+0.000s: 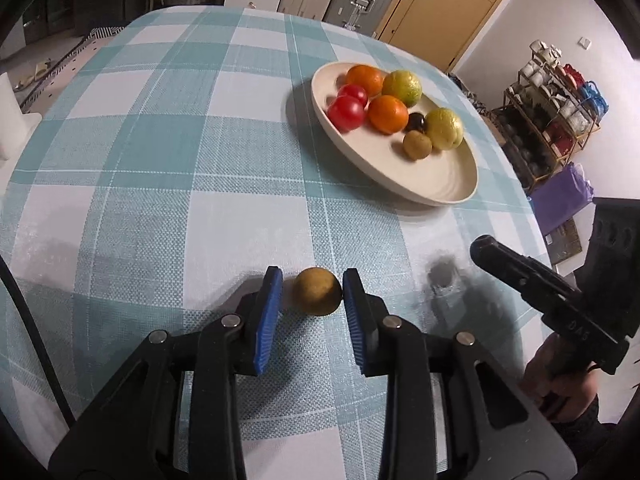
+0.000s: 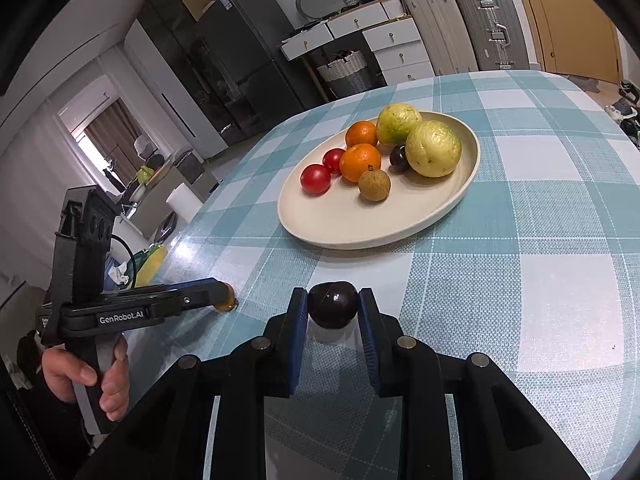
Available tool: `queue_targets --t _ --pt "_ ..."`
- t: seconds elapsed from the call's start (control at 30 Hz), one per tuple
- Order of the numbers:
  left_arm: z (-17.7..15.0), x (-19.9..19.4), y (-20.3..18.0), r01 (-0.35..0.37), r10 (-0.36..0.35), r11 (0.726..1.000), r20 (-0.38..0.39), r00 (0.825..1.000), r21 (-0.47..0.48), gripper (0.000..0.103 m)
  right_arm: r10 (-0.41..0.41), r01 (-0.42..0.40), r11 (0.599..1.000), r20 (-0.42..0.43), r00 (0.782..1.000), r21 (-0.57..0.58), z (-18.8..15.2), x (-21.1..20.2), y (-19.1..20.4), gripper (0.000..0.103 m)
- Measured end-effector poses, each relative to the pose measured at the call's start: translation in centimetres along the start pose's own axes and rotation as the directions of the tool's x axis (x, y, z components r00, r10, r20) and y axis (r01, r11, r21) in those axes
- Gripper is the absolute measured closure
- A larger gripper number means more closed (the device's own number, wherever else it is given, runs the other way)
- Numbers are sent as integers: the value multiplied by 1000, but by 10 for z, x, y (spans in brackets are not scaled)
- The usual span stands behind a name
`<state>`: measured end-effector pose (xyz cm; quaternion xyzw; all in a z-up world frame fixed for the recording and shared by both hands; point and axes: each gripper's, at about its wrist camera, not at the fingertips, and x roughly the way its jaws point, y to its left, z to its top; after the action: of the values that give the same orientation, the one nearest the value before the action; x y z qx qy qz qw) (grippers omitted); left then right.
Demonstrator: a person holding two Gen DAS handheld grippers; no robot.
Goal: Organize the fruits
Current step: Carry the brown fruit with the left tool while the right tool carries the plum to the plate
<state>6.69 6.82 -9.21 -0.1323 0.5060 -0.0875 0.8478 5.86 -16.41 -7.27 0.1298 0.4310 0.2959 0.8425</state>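
A brown longan rests on the checked tablecloth between the blue pads of my left gripper. The right pad touches it and a narrow gap shows at the left pad, so the jaws are open. My right gripper is shut on a dark plum, held just above the cloth with its shadow beneath. A cream plate beyond holds oranges, tomatoes, two yellow-green fruits, another plum and another longan. In the left wrist view the plate is at the upper right.
The round table's edge curves close on the left in the right wrist view, where a hand holds the left gripper's handle. The right gripper reaches in from the right in the left wrist view. Bare cloth lies between grippers and plate.
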Motion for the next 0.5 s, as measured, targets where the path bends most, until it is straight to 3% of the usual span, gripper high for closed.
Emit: queue_targets --t 0.3,0.5 --pt "1 -1 -16 -24 22 997 23 999 79 81 -2 2 1000 -3 1000 2 0 1 -3 77" --pt "21 -10 -28 -4 -2 995 64 998 98 81 13 -13 1000 0 1000 -13 7 2 0 77"
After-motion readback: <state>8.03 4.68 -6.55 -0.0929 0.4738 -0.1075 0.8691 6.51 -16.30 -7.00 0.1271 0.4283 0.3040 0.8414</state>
